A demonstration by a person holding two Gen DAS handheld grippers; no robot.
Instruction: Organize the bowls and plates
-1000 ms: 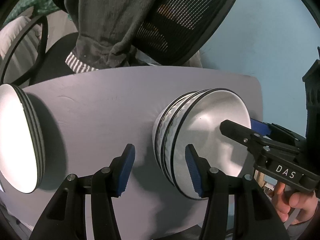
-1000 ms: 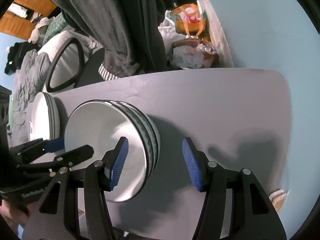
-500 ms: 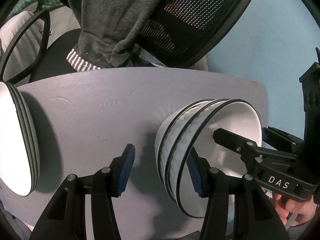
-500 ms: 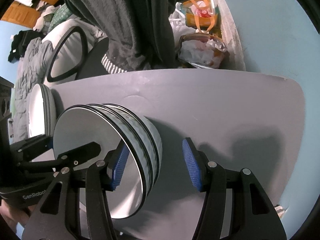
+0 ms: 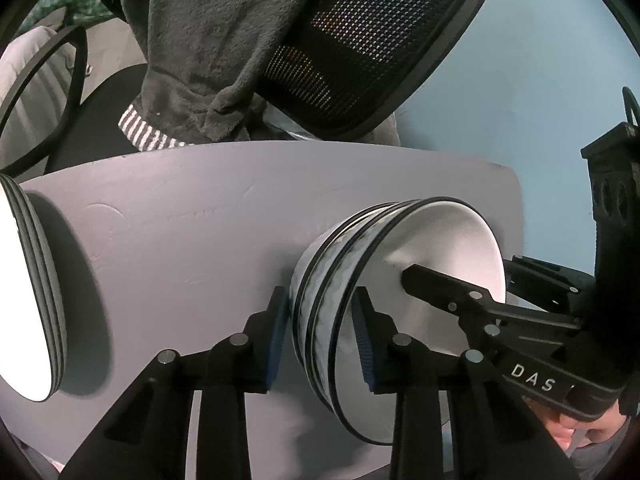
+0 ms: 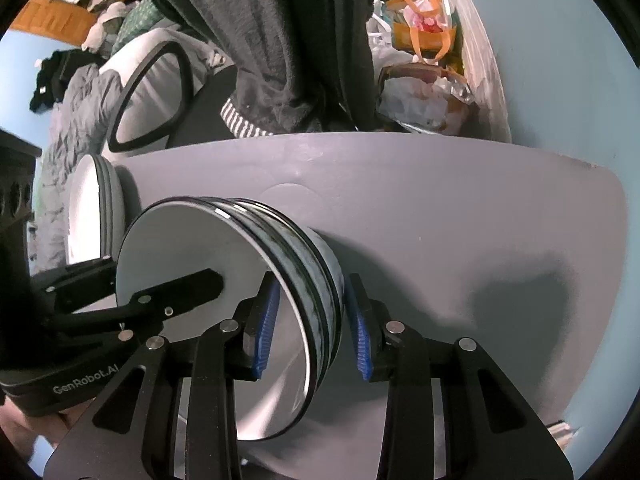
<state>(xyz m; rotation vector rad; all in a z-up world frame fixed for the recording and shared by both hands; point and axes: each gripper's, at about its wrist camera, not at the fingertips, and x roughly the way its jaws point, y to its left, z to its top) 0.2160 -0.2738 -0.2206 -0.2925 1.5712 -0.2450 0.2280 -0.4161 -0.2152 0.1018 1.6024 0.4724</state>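
A stack of white bowls with black rims (image 5: 432, 264) (image 6: 192, 252) stands on the grey table (image 5: 200, 220). My left gripper (image 5: 320, 332) has closed in on the stack's near wall, one pad inside the top bowl and one outside. My right gripper (image 6: 312, 328) grips the opposite wall the same way. A stack of white plates (image 5: 24, 296) (image 6: 88, 208) stands at the table's left end, apart from both grippers.
A black mesh office chair (image 5: 360, 40) draped with a dark grey garment (image 5: 208, 52) stands behind the table. A pale blue wall (image 5: 540, 80) lies to the right. Bags and clutter (image 6: 424, 60) sit beyond the table's far edge.
Both grippers have moved forward over the bowl stack's rim and narrowed from wide open until their pads clamp its walls. The plates have not moved.
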